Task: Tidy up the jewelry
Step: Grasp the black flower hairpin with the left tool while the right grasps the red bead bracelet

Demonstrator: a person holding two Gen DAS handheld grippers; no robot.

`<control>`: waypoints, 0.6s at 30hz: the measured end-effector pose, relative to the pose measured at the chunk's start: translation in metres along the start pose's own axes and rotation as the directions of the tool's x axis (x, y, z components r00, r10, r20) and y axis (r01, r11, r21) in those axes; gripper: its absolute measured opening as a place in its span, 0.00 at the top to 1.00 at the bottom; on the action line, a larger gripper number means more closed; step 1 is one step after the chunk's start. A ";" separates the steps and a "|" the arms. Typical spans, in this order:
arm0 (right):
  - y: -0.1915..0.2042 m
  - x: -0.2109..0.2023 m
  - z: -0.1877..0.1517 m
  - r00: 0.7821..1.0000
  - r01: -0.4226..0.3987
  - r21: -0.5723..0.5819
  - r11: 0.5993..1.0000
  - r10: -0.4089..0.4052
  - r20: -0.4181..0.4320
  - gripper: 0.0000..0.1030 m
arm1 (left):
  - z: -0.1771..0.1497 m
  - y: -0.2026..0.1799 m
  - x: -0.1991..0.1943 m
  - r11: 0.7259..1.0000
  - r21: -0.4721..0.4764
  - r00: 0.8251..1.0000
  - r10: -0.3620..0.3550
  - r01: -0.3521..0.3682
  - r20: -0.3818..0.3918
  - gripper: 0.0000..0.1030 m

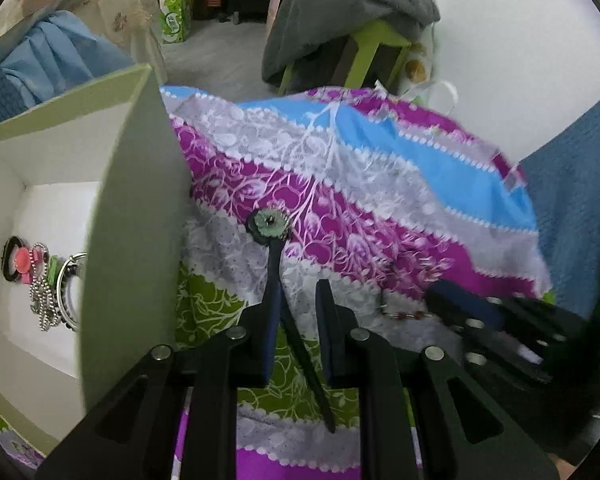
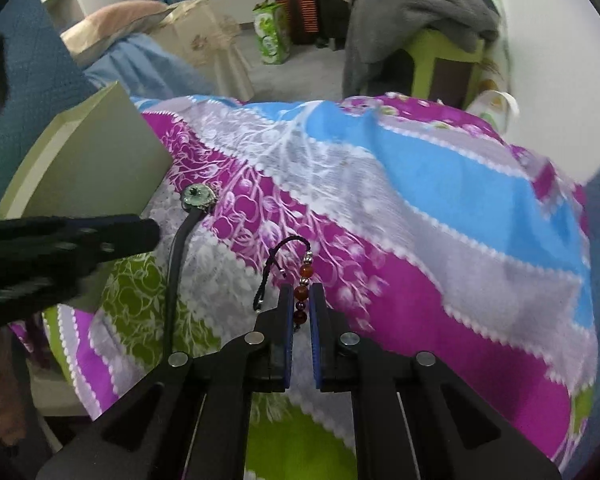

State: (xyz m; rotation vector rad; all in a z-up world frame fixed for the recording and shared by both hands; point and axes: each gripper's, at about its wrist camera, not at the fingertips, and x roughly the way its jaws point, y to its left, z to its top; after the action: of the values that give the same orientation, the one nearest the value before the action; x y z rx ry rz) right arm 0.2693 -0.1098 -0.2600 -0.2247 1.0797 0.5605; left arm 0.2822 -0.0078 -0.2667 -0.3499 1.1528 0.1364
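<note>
Black two-finger left gripper (image 1: 298,300) nearest the lens, blue-padded fingers (image 1: 273,312) parted narrowly, straddling the black strap of a wristwatch with round pale-green dial (image 1: 269,225). Watch lies flat on the patterned magenta, blue, grey and green bedsheet (image 1: 380,184); the strap runs from the dial back between the fingers, not clamped as far as can be seen.

Right gripper (image 2: 300,300) has its fingers closed to a slim gap on a bracelet of red-orange beads with black cord loop (image 2: 302,280). Beads sit between the pads; cord loop and silver spacers stick out ahead of the tips, over the sheet.

Pale-green cardboard box with white interior (image 1: 132,184) stands just left of the watch dial, open top. On its floor: a silver ball chain (image 1: 42,300), a pink-and-black ornament (image 1: 18,266), a metal bangle (image 1: 66,292), touching in one heap.
</note>
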 end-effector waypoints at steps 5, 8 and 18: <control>0.000 -0.012 -0.008 1.000 0.006 0.026 1.000 -0.006 0.000 0.95 | -0.006 0.000 0.018 0.999 -0.012 0.999 0.036 -0.037 -0.037 0.83; -0.002 -0.013 -0.011 1.000 0.009 0.044 0.999 -0.009 -0.005 0.95 | -0.010 -0.006 0.026 0.997 0.020 0.997 0.070 -0.069 -0.043 0.83; -0.009 -0.026 -0.014 0.999 0.037 0.107 0.994 -0.037 -0.005 0.95 | -0.008 -0.004 0.035 0.996 0.011 0.995 0.089 -0.088 -0.035 0.90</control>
State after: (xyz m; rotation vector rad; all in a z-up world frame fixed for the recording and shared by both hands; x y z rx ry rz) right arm 0.2542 -0.1323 -0.2450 -0.1520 1.1034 0.4678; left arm 0.2911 -0.0168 -0.3007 -0.2941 1.2044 0.2031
